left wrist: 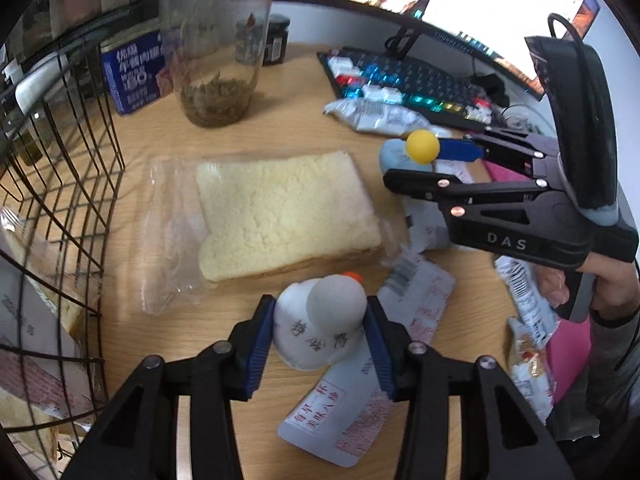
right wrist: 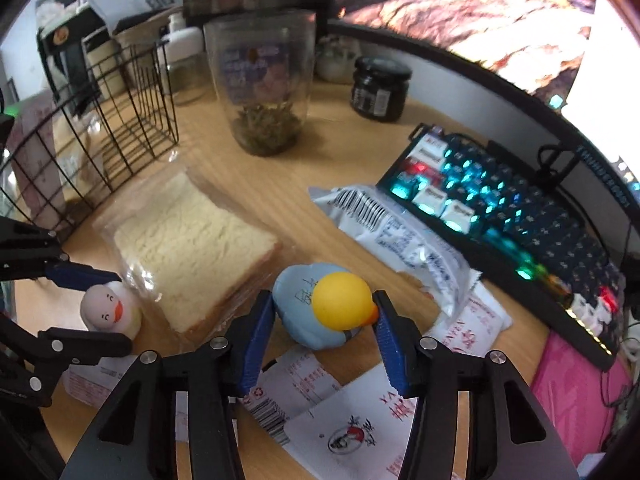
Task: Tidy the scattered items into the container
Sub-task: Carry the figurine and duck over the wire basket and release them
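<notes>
My left gripper is shut on a white rubber duck with an orange beak, just above the desk; the duck also shows in the right wrist view. My right gripper is shut on a blue duck with a yellow head; in the left wrist view this duck sits between the right gripper's fingers. A bagged bread slice lies between the ducks and the black wire basket, which holds bread packs.
White sachets and snack packets lie scattered on the wooden desk. A glass jar with tea leaves, a dark jar, a blue carton and a lit keyboard stand behind.
</notes>
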`<state>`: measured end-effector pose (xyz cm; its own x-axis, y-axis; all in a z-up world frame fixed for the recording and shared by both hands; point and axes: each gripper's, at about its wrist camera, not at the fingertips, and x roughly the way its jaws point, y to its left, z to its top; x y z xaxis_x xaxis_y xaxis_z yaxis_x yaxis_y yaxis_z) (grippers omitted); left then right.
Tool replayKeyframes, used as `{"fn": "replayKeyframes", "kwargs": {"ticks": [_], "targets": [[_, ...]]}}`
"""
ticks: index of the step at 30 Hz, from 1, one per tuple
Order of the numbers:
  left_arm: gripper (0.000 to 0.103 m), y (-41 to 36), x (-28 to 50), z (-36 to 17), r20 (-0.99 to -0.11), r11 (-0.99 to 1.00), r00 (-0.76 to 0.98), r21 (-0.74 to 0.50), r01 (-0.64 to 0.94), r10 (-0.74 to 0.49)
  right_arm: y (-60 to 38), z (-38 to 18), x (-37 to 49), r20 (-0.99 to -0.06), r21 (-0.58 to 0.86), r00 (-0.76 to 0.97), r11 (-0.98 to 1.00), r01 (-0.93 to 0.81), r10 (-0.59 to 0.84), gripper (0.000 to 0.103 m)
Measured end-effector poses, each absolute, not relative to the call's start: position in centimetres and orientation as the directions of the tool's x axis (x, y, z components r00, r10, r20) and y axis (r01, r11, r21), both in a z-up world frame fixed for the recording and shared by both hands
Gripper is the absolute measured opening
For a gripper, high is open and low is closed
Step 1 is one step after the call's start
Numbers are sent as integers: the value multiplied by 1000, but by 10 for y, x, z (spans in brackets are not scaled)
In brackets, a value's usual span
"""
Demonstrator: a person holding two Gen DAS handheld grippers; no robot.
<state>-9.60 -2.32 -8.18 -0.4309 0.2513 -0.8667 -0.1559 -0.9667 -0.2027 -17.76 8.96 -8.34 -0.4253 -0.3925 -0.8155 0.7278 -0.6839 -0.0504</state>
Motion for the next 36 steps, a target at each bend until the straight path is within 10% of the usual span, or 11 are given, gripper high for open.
{"fn": "replayKeyframes", "kwargs": {"ticks": [19,32,36], "targets": [[50,-117,-6,68,-648,-989,-754,-150,-9,105,25,59,-77,-611,-127,-492,-537,834,-620,51],[51,-223,12,25,-719,-967,-694,-196,161,30,-106,45,-10,-665,-121,-320,-326,938,-674,51],[67,-225,18,25,-720,-968,-694,-170,187,-8,-115,37,-3,-680,-190,-352,-308,932,-643,52]]}}
